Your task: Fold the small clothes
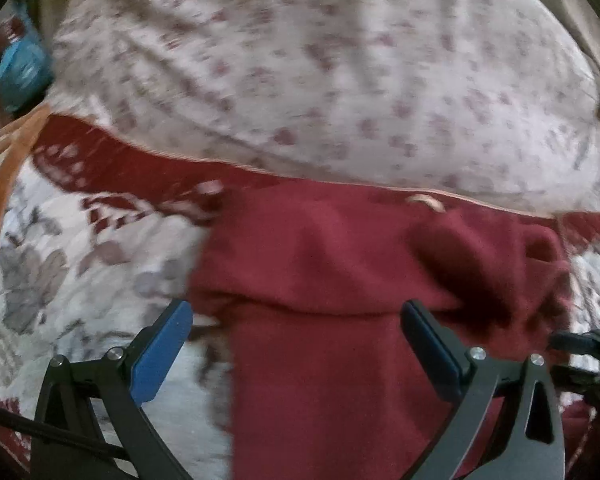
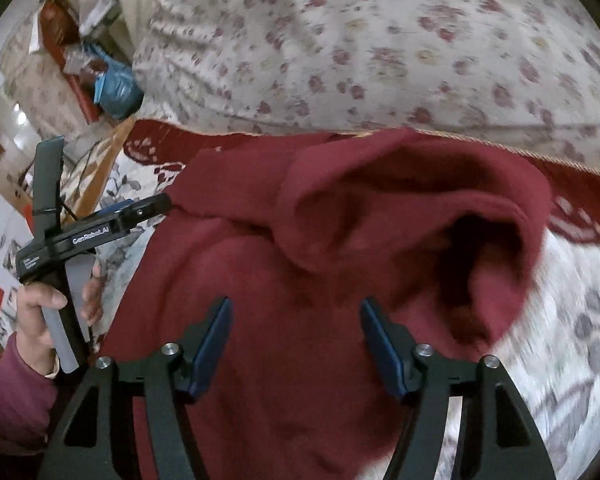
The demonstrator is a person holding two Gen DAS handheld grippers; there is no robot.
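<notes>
We find the left hand-held gripper (image 2: pixel 168 202) at the left edge of the dark red garment (image 2: pixel 300 280); from its own view its jaws stand wide apart with nothing pinched. The garment lies on the patterned rug (image 2: pixel 560 320), near the flowered cushion (image 2: pixel 380 40). It looks soft, thick, limp and light; we judge hems and corners the best holds. The right hand-held gripper (image 2: pixel 296 340) hovers over it, jaws apart and empty.

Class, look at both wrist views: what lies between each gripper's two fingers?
In both views only the red garment lies below the open left gripper and open right gripper; neither pinches it.
</notes>
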